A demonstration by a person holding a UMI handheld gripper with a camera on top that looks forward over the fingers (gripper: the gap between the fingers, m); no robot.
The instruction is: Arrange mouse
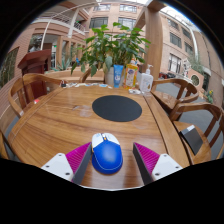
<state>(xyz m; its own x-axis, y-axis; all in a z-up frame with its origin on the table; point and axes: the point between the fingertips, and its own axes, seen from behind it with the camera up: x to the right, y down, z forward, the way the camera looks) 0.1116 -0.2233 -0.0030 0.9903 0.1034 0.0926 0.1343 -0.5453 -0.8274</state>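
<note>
A blue and white computer mouse [106, 152] lies on the wooden table [60, 120], between my two fingers. There is a gap at each side of it, and it rests on the table. My gripper [111, 161] is open, with its pink pads [78, 157] to the left and right of the mouse. A round black mouse pad [117, 107] lies flat on the table beyond the mouse, a little to the right.
Several bottles and containers [130, 76] stand at the far edge of the table, before a leafy plant [112, 45]. Wooden chairs [22, 92] stand at the left and right sides. A brick building is behind.
</note>
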